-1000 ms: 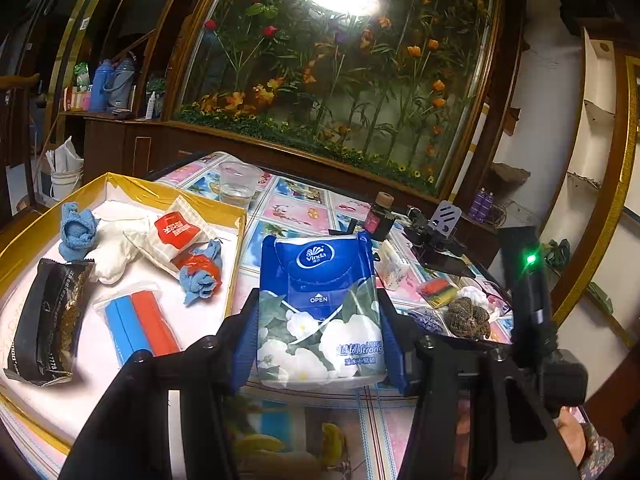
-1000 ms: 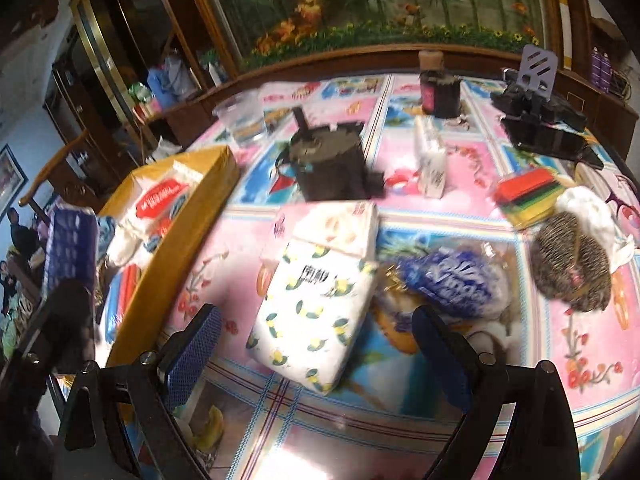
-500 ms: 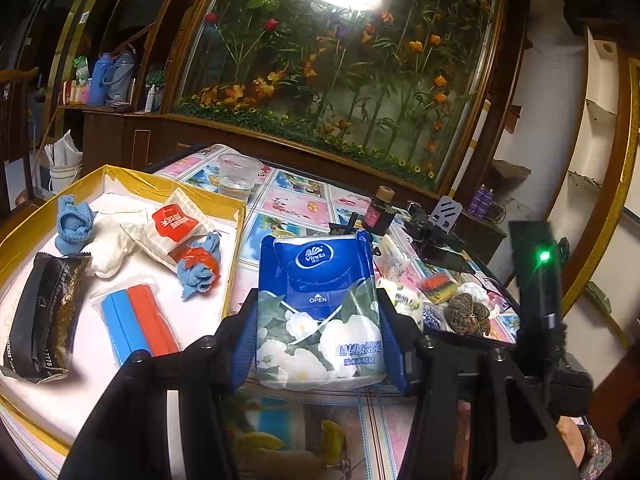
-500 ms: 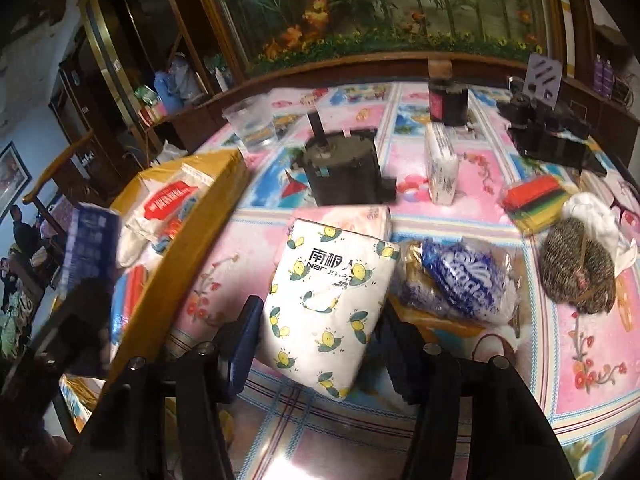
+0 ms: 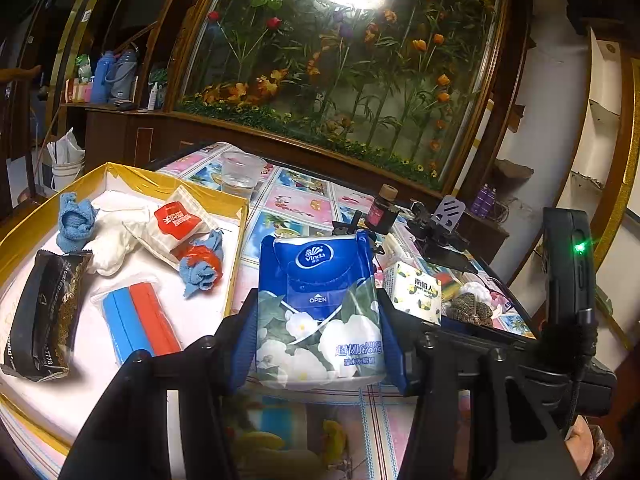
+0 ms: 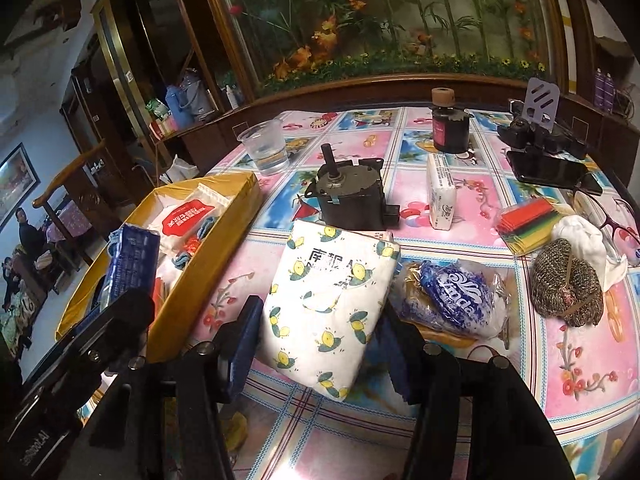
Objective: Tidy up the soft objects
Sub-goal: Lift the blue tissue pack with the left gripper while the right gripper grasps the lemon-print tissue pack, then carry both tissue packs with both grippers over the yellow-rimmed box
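My left gripper [image 5: 316, 338] is shut on a blue Vinda tissue pack [image 5: 320, 308] and holds it above the table, just right of the gold-rimmed tray [image 5: 236, 256]. The pack also shows in the right wrist view [image 6: 130, 264]. My right gripper [image 6: 320, 344] is shut on a white lemon-print tissue pack [image 6: 328, 304], lifted and tilted; it also shows in the left wrist view [image 5: 416, 290]. The tray holds blue cloths [image 5: 74, 220], a white cloth [image 5: 114, 234], a red-and-white packet [image 5: 176, 224], blue and red strips [image 5: 138, 324] and a black pouch [image 5: 44, 312].
On the flowered tablecloth lie a blue-printed plastic bag [image 6: 456, 300], a knitted brown pouch [image 6: 566, 284], a white cloth [image 6: 584, 236], coloured sheets [image 6: 528, 220], a small tissue pack [image 6: 440, 192], a black motor [image 6: 352, 196], a dark bottle [image 6: 450, 124], a plastic cup [image 6: 266, 146] and a phone [image 6: 548, 168].
My right gripper moved in around the lemon-print pack, shut on it and lifted it. My left gripper kept hold of the Vinda pack and rose slightly.
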Action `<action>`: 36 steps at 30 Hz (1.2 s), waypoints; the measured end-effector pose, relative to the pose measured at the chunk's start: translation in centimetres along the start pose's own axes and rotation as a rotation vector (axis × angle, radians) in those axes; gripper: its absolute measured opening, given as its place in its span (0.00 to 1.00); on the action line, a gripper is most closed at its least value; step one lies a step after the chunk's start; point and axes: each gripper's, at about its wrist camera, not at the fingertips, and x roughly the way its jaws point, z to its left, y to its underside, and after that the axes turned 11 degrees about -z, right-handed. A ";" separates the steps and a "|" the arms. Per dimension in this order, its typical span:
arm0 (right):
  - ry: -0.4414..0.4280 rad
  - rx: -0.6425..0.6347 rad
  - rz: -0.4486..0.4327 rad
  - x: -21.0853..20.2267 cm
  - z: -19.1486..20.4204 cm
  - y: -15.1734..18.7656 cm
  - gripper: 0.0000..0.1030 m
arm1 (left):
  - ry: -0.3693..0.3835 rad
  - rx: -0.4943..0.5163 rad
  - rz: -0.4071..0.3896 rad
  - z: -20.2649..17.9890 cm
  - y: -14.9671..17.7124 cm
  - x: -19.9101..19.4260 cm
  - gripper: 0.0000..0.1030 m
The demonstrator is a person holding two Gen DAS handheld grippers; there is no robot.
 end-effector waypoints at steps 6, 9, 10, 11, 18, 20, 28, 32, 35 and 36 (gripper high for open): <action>0.004 0.004 0.004 -0.1 -0.1 0.0 0.59 | 0.000 0.000 -0.003 0.0 0.0 -0.2 0.51; 0.005 0.008 0.004 -0.1 -0.2 0.0 0.59 | 0.000 0.002 -0.002 -0.1 0.0 -0.2 0.51; 0.006 0.008 0.004 0.0 -0.3 0.0 0.59 | -0.001 0.002 -0.003 -0.1 0.0 -0.2 0.51; 0.006 0.009 0.005 0.0 -0.3 0.0 0.59 | 0.000 0.002 -0.002 -0.1 0.0 -0.2 0.51; 0.010 0.012 0.002 0.0 -0.4 -0.1 0.59 | 0.000 0.000 -0.004 0.0 0.0 -0.2 0.51; 0.011 0.012 0.000 -0.1 -0.4 -0.1 0.59 | -0.001 -0.005 -0.004 0.0 0.0 -0.1 0.51; 0.036 0.009 -0.030 0.0 -0.2 -0.5 0.59 | -0.018 -0.013 -0.015 0.8 -0.3 -1.0 0.51; 0.025 0.031 -0.041 0.2 0.5 -0.8 0.59 | -0.038 -0.025 -0.017 2.0 -1.1 -1.7 0.51; -0.002 0.022 -0.046 0.6 2.2 -0.9 0.59 | -0.064 -0.027 -0.036 3.1 -1.8 -2.5 0.51; -0.008 0.011 -0.049 0.7 2.9 -1.0 0.59 | -0.073 -0.031 -0.040 3.5 -2.0 -2.8 0.51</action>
